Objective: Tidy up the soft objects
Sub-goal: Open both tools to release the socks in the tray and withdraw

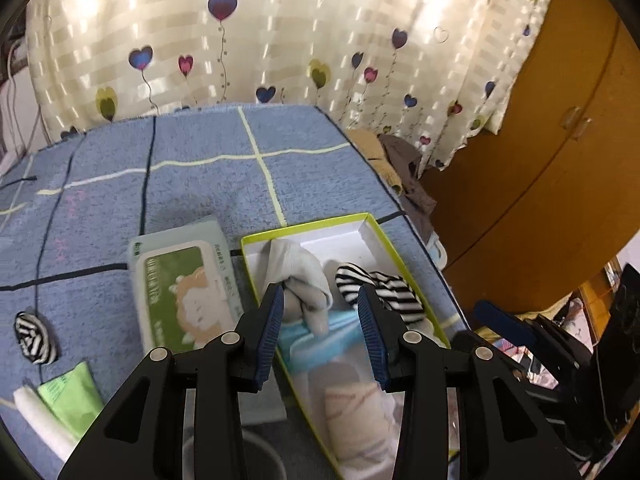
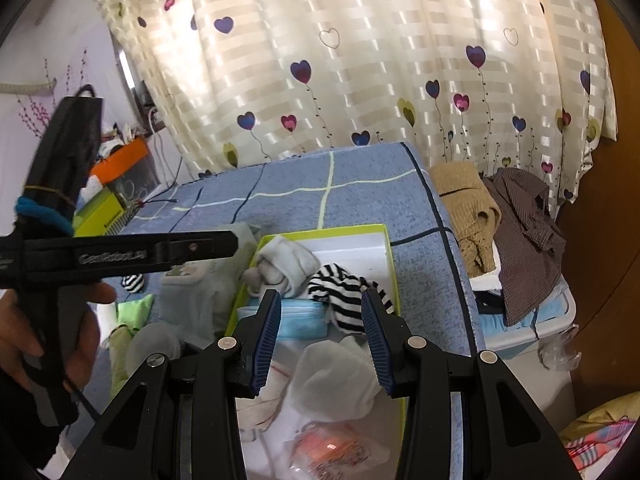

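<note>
Near end of the green-rimmed box (image 1: pixel 362 222) cut off by the left wrist view's lower edge, its rolled beige cloth (image 1: pixel 354 412) blurred behind a translucent wrap; blue face mask (image 2: pixel 298 318) partly hidden under the grey sock (image 2: pixel 286 266) and striped sock (image 2: pixel 344 294). Orange packet (image 2: pixel 332 450) blurred; wipes pack (image 2: pixel 192 280) largely hidden behind the left gripper (image 2: pixel 120 254); print illegible.

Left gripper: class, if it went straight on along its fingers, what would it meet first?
Probably the grey sock in the green-rimmed box, lying between the open left gripper fingertips; depth is unclear.
</note>
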Action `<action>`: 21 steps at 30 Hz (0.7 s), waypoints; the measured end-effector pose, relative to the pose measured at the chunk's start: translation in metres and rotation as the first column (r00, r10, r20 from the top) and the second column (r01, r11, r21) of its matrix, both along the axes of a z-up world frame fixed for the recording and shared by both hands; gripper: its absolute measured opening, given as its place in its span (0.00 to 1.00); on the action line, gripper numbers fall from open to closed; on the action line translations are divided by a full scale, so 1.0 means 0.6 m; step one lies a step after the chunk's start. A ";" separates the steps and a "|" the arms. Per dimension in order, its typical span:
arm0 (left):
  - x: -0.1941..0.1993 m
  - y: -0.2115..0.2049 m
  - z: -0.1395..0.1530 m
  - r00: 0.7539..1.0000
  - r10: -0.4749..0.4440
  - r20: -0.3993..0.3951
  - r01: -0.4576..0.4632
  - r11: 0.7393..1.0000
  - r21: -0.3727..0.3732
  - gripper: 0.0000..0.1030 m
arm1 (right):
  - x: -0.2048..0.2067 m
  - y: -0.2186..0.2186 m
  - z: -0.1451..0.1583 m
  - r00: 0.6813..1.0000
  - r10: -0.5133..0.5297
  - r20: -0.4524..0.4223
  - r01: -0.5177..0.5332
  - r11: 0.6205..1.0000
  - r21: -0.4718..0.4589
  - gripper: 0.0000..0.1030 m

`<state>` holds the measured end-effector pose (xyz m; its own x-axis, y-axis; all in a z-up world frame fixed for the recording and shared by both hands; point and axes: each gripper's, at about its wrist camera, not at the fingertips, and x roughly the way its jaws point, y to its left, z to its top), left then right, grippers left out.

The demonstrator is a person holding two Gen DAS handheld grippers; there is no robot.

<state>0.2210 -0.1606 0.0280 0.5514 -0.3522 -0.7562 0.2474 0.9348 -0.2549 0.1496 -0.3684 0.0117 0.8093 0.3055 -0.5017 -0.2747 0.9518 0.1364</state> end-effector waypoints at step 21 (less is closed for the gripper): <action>-0.178 0.095 0.045 0.991 0.056 0.122 -0.052 0.998 -0.034 0.39 | -0.134 0.114 0.039 0.998 0.049 0.048 -0.045 0.996 -0.071 0.50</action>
